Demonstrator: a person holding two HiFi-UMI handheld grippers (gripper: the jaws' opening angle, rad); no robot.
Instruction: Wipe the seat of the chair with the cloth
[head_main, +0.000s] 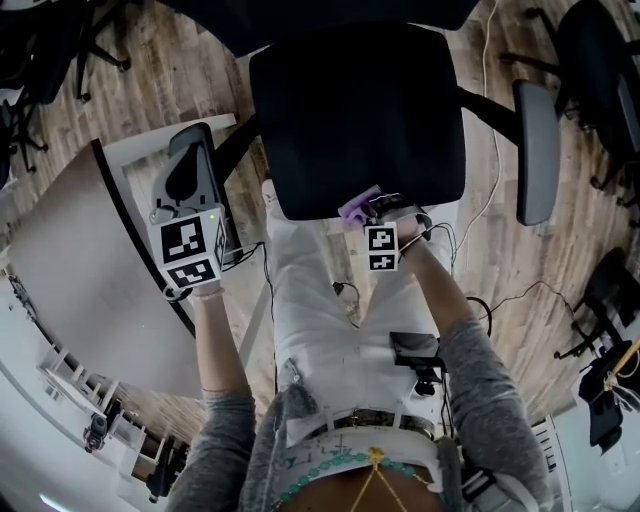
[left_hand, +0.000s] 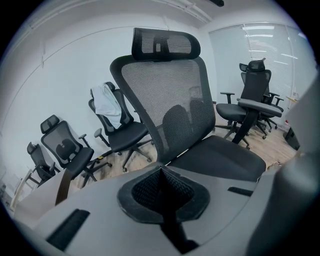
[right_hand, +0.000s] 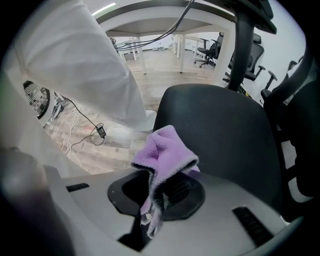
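The black chair seat (head_main: 355, 110) fills the upper middle of the head view, and its mesh backrest (left_hand: 170, 95) rises in the left gripper view. At the seat's near edge my right gripper (head_main: 377, 208) is shut on a purple cloth (head_main: 357, 207). In the right gripper view the cloth (right_hand: 165, 150) bunches up out of the jaws of the right gripper (right_hand: 160, 187), just above the seat (right_hand: 220, 125). My left gripper (head_main: 190, 150) hangs left of the seat, apart from it. Its pads (left_hand: 150, 187) meet with nothing between them.
A white desk (head_main: 70, 260) curves along the left. The chair's right armrest (head_main: 537, 150) sticks out to the right. Cables (head_main: 490, 200) trail over the wooden floor. Other office chairs (left_hand: 117, 132) stand along the wall. The person's legs in white trousers (head_main: 330, 300) are just before the seat.
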